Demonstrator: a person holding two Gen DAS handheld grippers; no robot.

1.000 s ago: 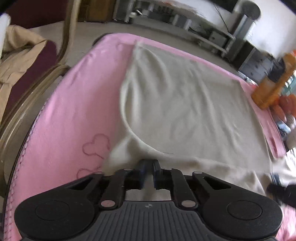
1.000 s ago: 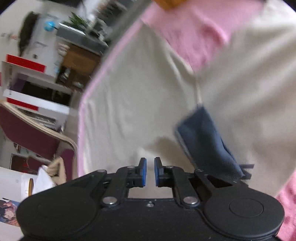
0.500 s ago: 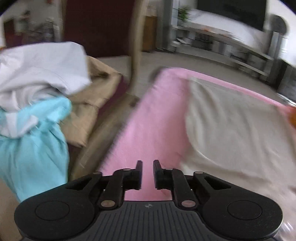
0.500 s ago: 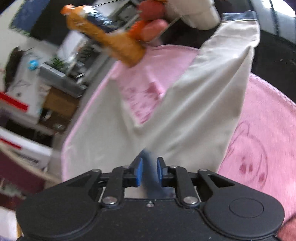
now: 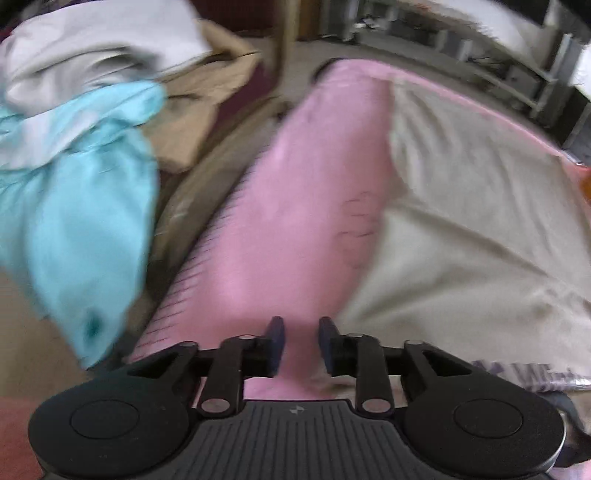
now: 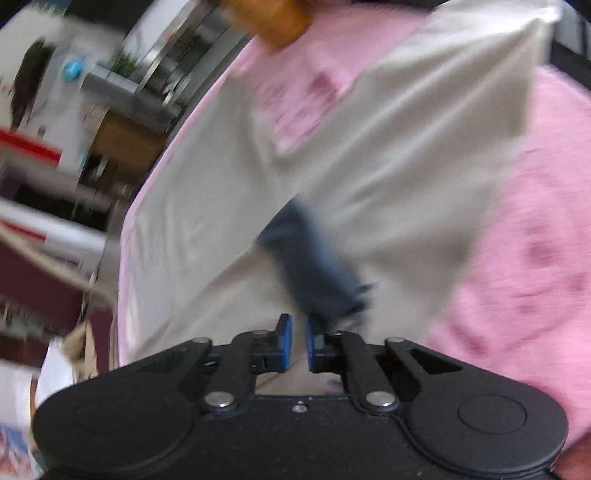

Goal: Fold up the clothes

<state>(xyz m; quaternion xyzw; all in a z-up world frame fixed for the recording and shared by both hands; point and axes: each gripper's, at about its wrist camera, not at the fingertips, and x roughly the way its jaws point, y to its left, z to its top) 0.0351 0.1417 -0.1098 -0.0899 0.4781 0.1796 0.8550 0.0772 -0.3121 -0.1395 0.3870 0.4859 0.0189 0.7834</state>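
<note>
While angled down, right gripper [image 6: 298,341] closes over cream garment [image 6: 388,166].

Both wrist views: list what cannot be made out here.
- Left wrist view: the blurred clothes pile hides what each garment is.
- Right wrist view: the beige garment runs under the right gripper, whose closing jaws may or may not catch cloth.
- Orange object: cut off, blurred.

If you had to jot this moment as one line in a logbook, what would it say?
task: fold clothes | left gripper: open, empty, over pink cloth | right gripper: closing, empty | beige shirt: spread out
</note>
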